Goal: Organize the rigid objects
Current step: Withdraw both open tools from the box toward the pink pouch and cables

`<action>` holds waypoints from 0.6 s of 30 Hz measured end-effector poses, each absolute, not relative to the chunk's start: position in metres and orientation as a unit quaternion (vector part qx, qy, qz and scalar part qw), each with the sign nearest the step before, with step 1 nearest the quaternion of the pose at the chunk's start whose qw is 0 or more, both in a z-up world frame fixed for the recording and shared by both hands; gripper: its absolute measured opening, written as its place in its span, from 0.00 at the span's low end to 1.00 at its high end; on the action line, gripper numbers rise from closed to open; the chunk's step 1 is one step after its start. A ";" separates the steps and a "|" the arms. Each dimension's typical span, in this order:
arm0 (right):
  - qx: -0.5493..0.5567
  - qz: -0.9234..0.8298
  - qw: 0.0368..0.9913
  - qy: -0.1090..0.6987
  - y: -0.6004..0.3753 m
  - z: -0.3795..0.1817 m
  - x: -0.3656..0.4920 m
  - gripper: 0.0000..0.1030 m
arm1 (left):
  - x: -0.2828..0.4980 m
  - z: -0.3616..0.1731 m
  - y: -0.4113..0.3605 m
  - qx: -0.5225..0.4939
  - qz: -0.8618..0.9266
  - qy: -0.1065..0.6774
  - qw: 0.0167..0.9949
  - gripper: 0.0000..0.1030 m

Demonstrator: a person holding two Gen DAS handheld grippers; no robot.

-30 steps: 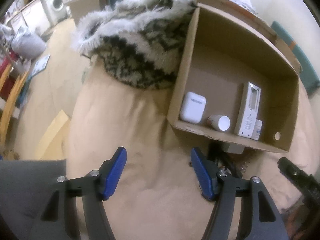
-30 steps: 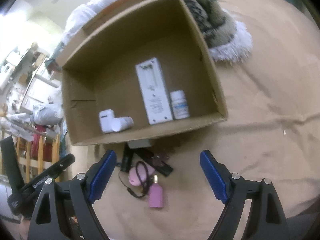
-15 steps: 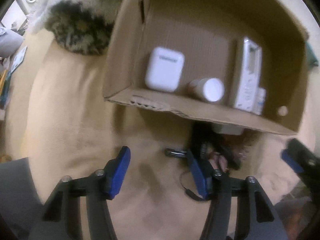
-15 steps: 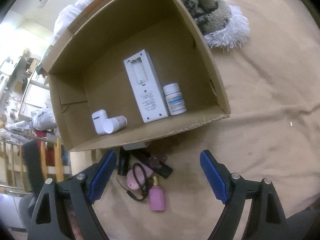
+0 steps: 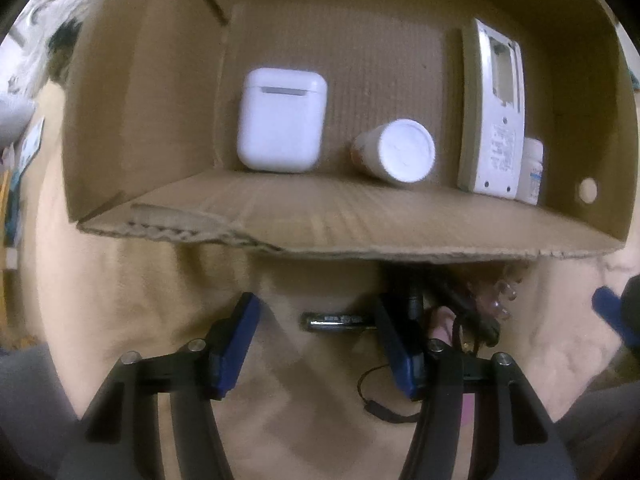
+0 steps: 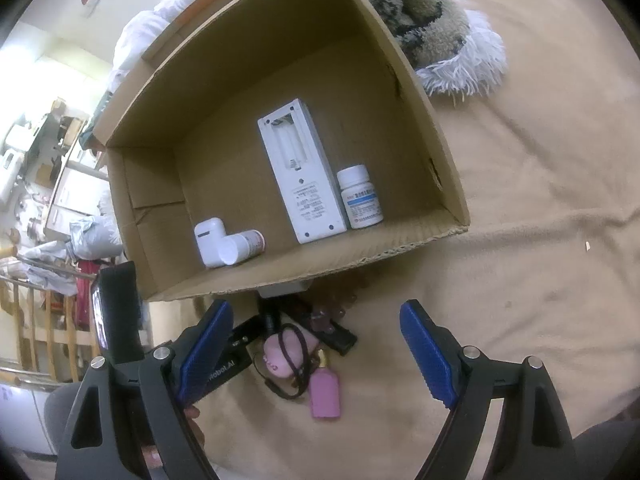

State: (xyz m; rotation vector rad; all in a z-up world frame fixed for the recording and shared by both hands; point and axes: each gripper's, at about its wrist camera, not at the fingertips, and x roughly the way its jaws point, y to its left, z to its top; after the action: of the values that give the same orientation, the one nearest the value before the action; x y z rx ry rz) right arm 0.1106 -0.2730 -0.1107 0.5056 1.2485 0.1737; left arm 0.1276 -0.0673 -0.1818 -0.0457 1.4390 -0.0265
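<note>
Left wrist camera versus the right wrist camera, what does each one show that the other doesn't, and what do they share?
Only the left wrist view shows the dark battery lying on the blanket between the left gripper's open fingers. Only the right wrist view shows the pink bottle whole, the pink pouch with its cord, and the furry rug beyond the box. Both show the cardboard box, the white earbud case, the tipped bottle, the white remote and the upright pill bottle.
</note>
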 end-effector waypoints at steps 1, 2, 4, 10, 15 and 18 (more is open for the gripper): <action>0.233 0.080 0.778 0.577 -0.273 -0.111 0.111 0.88 | 0.128 -0.182 -0.069 -0.016 -0.013 0.659 0.752 0.55; 0.232 0.080 0.778 0.578 -0.272 -0.111 0.111 0.88 | 0.127 -0.181 -0.070 -0.011 -0.015 0.658 0.753 0.55; 0.229 0.081 0.777 0.581 -0.271 -0.112 0.111 0.88 | 0.133 -0.183 -0.073 -0.009 -0.015 0.658 0.753 0.55; 0.219 0.081 0.776 0.586 -0.268 -0.114 0.111 0.88 | 0.137 -0.182 -0.073 -0.017 -0.025 0.669 0.743 0.56; 0.222 0.077 0.775 0.587 -0.270 -0.115 0.112 0.88 | 0.141 -0.192 -0.078 -0.011 -0.046 0.675 0.736 0.70; 0.216 0.077 0.775 0.589 -0.268 -0.115 0.112 0.88 | 0.145 -0.194 -0.078 -0.021 -0.045 0.675 0.736 0.71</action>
State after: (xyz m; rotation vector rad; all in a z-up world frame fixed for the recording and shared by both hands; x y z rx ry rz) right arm 0.1118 -0.2681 -0.1154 0.4684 1.2742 0.1672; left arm 0.1446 -0.0779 -0.1943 -0.0464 1.4821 -0.0990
